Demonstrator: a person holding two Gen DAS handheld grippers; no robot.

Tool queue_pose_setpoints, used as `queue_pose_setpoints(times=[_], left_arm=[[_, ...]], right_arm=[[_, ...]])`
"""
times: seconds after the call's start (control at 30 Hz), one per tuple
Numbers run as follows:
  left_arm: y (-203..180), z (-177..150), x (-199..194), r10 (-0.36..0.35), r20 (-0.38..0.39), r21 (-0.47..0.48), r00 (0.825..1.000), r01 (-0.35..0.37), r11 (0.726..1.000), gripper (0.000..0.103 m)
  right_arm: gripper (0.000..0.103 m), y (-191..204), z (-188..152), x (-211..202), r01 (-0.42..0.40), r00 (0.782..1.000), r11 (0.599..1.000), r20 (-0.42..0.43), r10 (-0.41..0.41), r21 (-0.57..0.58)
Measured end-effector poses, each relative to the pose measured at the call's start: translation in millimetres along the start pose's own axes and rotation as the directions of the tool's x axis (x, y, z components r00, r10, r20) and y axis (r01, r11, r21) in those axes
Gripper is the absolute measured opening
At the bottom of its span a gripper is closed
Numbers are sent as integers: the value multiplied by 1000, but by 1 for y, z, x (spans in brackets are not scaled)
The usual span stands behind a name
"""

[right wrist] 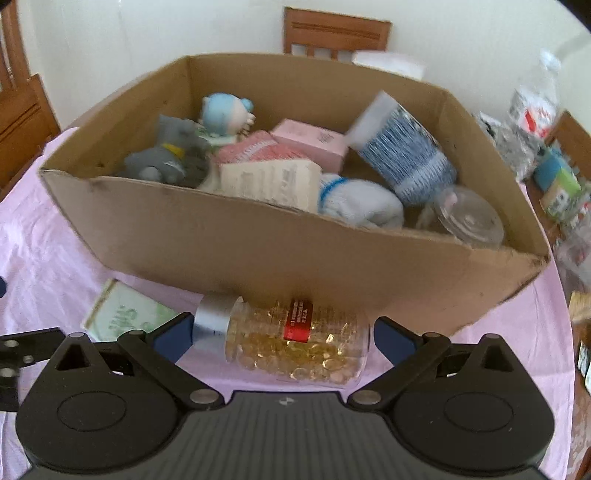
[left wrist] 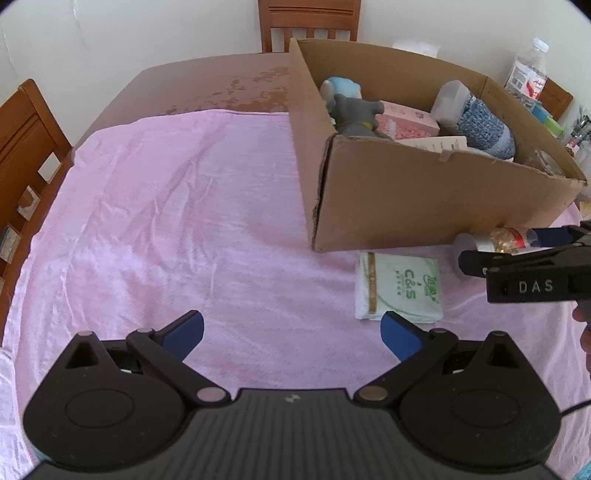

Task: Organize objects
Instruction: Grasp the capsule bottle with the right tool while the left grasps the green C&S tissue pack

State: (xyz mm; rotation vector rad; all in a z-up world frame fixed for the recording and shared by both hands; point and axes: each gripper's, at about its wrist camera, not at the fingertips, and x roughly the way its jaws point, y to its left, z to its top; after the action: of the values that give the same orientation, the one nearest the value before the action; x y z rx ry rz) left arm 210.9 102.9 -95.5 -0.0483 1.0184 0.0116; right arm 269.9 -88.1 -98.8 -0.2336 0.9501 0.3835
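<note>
A clear bottle of golden capsules (right wrist: 295, 339) with a silver cap and red label lies on its side on the pink cloth, just in front of the cardboard box (right wrist: 229, 240). My right gripper (right wrist: 282, 332) is open, one blue finger at each end of the bottle. A green-and-white tissue pack (left wrist: 399, 288) lies flat in front of the box, left of the bottle. My left gripper (left wrist: 291, 328) is open and holds nothing, hovering over the cloth with its right finger close to the pack. The box holds plush toys, pink boxes, knitted items and a clear jar.
The pink cloth (left wrist: 166, 221) covers the wooden table. Wooden chairs stand at the far side (left wrist: 308, 22) and the left (left wrist: 26, 129). A plastic water bottle (left wrist: 526, 72) and small clutter (right wrist: 557, 184) sit to the right of the box.
</note>
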Motion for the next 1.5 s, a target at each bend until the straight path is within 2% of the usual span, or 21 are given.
queue_pose_setpoints(times=[0.27,0.47,0.7,0.93,1.0,1.13,1.43,1.5], left_arm=[[-25,7,7,-69,5,64,998,68,996,102],[-47,15,21,-101,5,107,995,100,989,102],[-61,21,45,-57,-14,128,998,58,990,102],[-53,16,47,-31,15,121,999,29,992,103],[-49,14,46,-29,20,112,999,27,993,99],[-53,11,40,-39,39,121,998,34,992,84],[-60,9,37,-50,50,131,998,43,990,66],[-62,10,36,-51,47,134,998,44,990,65]], right_arm=[[103,-32,-12,16,77,995,997,-67,-75,24],[103,-54,-14,19,23,997,997,-81,-17,74],[103,-56,-13,18,-15,995,1000,-100,17,20],[103,-57,-18,15,-27,996,1000,-88,27,3],[103,-55,-18,17,-26,997,1000,-76,26,2],[103,-54,-20,17,-24,998,1000,-64,24,3],[103,-52,-15,16,-20,995,999,-96,24,36],[103,-52,-15,14,-20,996,999,-91,24,48]])
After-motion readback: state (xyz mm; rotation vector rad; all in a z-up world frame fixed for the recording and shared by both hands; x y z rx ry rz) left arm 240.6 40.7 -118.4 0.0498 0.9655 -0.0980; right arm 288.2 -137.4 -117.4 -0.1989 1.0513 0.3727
